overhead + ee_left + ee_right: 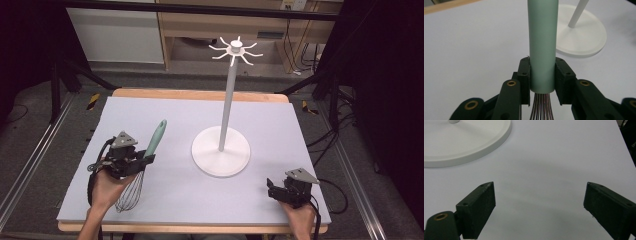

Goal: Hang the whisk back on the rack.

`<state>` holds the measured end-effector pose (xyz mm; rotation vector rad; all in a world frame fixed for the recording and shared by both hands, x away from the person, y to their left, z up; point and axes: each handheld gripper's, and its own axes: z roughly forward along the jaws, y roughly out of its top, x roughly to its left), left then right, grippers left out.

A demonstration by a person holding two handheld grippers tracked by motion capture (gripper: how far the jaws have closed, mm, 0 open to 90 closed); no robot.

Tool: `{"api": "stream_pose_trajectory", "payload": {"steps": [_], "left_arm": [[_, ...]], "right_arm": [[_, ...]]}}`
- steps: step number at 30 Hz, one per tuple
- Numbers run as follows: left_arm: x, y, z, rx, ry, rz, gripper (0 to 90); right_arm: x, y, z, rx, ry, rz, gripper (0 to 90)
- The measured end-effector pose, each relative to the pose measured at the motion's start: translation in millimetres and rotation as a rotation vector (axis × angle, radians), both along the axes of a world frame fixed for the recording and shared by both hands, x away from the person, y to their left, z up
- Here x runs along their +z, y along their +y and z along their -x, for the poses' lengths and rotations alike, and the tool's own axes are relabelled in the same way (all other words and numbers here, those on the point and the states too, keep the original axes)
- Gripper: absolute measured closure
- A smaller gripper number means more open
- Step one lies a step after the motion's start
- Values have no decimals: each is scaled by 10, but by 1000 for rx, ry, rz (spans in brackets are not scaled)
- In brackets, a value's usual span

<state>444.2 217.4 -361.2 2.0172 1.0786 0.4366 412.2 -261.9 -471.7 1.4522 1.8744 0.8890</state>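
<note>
Whisk [142,160] sits in our left gripper [542,80], squeezed tight at the bottom of its green handle, above the desk [280,120]. We should lift slowly and aim for a hook on the stand [227,115]. Our right gripper [539,207] waits wide open.

Black tongs [542,80] with brass-ringed pivots, small screws, grey three-cornered top plates and trailing black cables.

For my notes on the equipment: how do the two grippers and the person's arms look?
Both grippers, left gripper and right gripper, are black, with flat rectangular jaws, brass-coloured pivot pins, a grey three-cornered plate on top and a black cable. The forearms show no sleeves.
</note>
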Motion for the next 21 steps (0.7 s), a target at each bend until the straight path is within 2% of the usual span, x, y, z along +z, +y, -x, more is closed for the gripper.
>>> {"api": "stream_pose_trajectory", "payload": {"steps": [1, 3, 6, 8, 9, 10, 11, 14, 20, 21], "left_arm": [[0, 0, 0, 0, 0, 0, 686], [54, 39, 49, 7, -43, 29, 685], [85, 63, 83, 18, -85, 51, 685], [92, 68, 91, 23, -95, 57, 685], [101, 81, 106, 30, -116, 64, 685], [101, 81, 106, 30, -116, 64, 685], [102, 86, 121, 40, -138, 78, 685], [90, 85, 128, 16, -154, 117, 685], [78, 50, 163, 32, -231, 145, 684], [78, 50, 163, 32, -231, 145, 685]], "right_arm": [[3, -1, 3, -2, 2, -4, 110], [3, -6, 3, -2, 1, -3, 110], [7, -8, 7, -3, 0, -7, 110], [7, -8, 8, -3, -1, -8, 110], [7, -11, 9, -2, 0, -7, 110], [7, -11, 9, -2, 0, -7, 110], [6, -11, 9, -2, 1, -6, 110], [7, -10, 8, 0, 0, -6, 110], [8, -8, 10, 0, -1, -7, 110], [8, -8, 10, 0, -1, -7, 110]]}}
